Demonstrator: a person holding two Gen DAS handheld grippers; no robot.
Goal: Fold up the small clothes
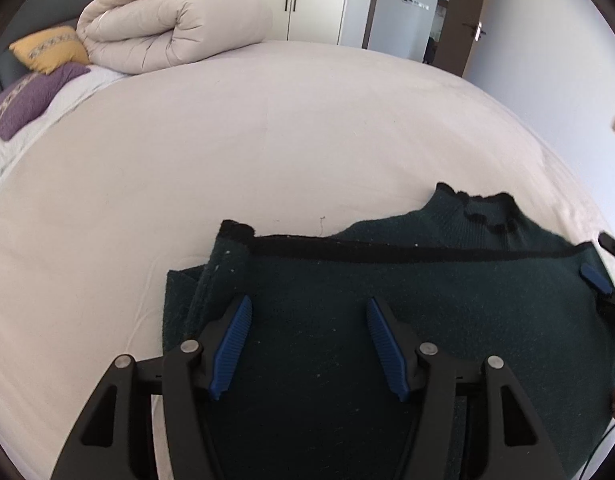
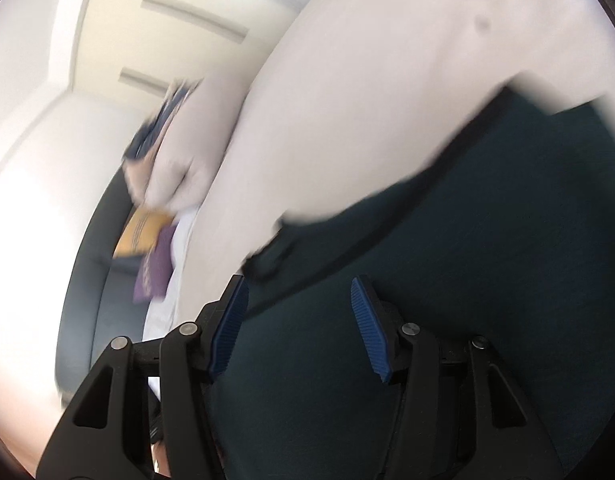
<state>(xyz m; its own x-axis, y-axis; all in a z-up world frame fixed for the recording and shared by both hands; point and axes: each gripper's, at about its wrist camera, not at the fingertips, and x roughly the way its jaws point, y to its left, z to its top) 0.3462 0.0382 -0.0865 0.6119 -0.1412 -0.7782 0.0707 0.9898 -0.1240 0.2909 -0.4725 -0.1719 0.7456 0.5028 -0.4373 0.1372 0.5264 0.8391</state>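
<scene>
A dark green knit sweater (image 1: 387, 300) with black trim lies partly folded on the pale bed sheet (image 1: 227, 160); its collar points to the far right. My left gripper (image 1: 307, 308) is open and empty, just above the sweater's near left part. My right gripper (image 2: 297, 288) is open and empty over the sweater (image 2: 447, 280); that view is tilted and blurred. One blue pad of the right gripper (image 1: 595, 278) shows at the sweater's right edge in the left wrist view.
A rolled beige duvet (image 1: 171, 28) lies at the bed's far left, with a yellow pillow (image 1: 49, 48) and a purple pillow (image 1: 19, 100) by the dark headboard (image 1: 11, 40). White wardrobes (image 1: 319, 0) and a door (image 1: 467, 20) stand beyond the bed.
</scene>
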